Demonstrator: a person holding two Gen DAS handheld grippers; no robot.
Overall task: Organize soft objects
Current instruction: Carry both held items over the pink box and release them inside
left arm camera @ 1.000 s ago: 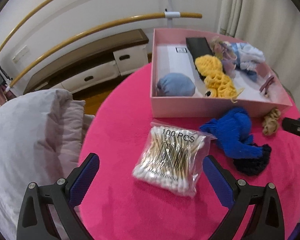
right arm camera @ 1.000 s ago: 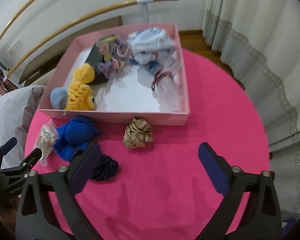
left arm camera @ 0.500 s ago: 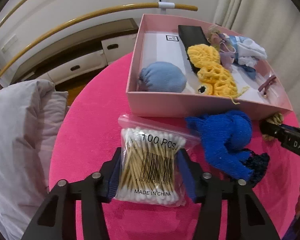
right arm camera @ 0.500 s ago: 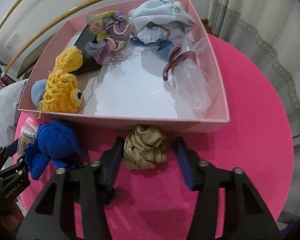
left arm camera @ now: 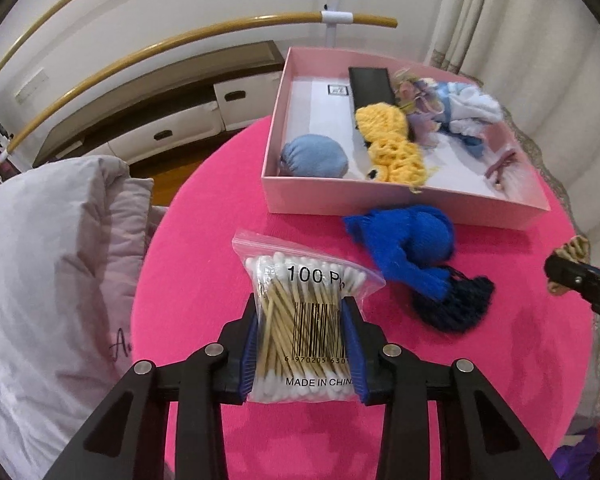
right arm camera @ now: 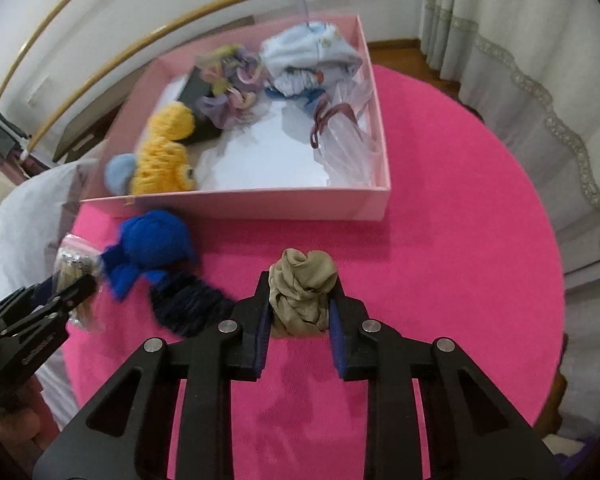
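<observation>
Since the previous frames both grippers have closed in and squeezed tighter: the left gripper (left arm camera: 302,344) now clamps the clear zip bag of wooden cotton swabs (left arm camera: 304,320) on the round pink table (left arm camera: 204,248), and the right gripper (right arm camera: 298,326) pinches the bunched beige fabric scrunchie (right arm camera: 302,292), just before the pink cardboard box (right arm camera: 260,202).

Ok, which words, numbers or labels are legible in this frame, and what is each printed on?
"100 P", cut off: cotton swab bag, clamped in left gripper.
"MADE IN CHINA": same bag.
"6 970205 6301", partly hidden: its barcode.
Label inside pink box: too small.
Writing on left gripper in right view: blurred.
</observation>
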